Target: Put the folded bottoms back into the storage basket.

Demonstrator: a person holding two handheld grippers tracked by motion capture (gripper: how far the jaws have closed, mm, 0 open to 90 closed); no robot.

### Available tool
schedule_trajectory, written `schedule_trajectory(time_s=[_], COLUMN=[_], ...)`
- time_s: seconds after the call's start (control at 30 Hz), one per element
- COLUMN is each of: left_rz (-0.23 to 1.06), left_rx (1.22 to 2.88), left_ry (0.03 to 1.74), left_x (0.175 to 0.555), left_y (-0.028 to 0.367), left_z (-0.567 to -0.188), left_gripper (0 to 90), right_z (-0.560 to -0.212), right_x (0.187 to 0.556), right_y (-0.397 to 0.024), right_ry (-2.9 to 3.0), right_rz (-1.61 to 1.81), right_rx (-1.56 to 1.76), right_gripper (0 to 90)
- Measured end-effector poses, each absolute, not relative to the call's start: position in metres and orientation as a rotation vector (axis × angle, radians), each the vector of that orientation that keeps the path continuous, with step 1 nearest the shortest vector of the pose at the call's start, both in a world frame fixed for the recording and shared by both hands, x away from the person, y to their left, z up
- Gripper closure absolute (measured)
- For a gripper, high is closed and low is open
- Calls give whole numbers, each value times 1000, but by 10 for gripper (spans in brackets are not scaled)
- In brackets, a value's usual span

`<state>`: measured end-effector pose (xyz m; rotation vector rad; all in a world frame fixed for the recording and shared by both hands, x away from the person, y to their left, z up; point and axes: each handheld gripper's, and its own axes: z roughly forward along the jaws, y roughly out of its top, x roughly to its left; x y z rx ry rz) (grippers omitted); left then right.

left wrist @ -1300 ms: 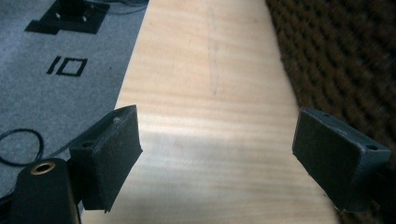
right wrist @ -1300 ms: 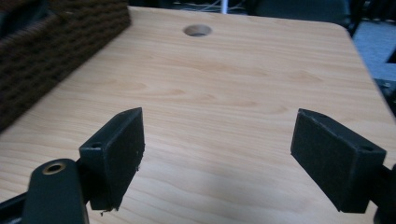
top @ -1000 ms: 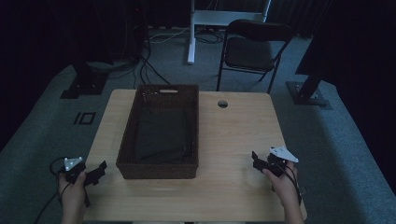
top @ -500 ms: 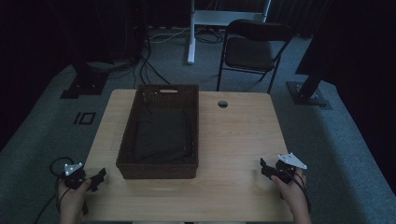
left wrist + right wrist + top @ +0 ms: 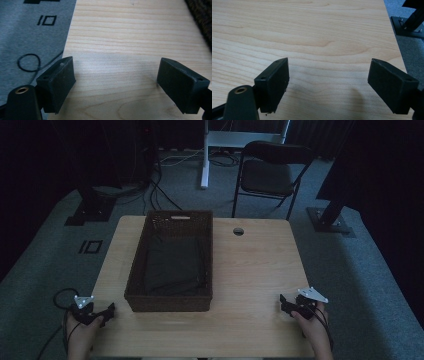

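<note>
Table (image 5: 250,270), basket (image 5: 172,262): high view.

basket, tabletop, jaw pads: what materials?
Basket: looks like dark brown woven wicker or rattan, matte; the weave shows on its walls. Table: light wood or wood-look laminate, smooth; grain lines run across it. Pads: black, matte, rubber-like blocks, likely moulded.

A black folding chair (image 5: 272,172) stood on the grey carpet (image 5: 360,265) beyond the far edge of the wooden table (image 5: 250,270), with white desk legs (image 5: 205,155) to its left, loose cables (image 5: 150,190) nearby, and dark stand bases (image 5: 330,217) at either side.
</note>
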<state>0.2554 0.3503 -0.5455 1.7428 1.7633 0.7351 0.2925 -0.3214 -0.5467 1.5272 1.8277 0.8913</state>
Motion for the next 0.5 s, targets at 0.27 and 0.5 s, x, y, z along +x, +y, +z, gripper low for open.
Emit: schedule_trajectory(time_s=[0.27, 0.5], left_rz=[753, 752], left_rx=[1736, 1738], left_ry=[1786, 1785], left_x=[255, 255], left_y=[346, 346], left_z=[-546, -546], left_gripper=[147, 142], right_z=[-549, -550], right_x=[294, 295], right_y=[-325, -326], right_ry=[1856, 1909], right_rz=[806, 839], right_rx=[1585, 1606], right_gripper=[225, 163])
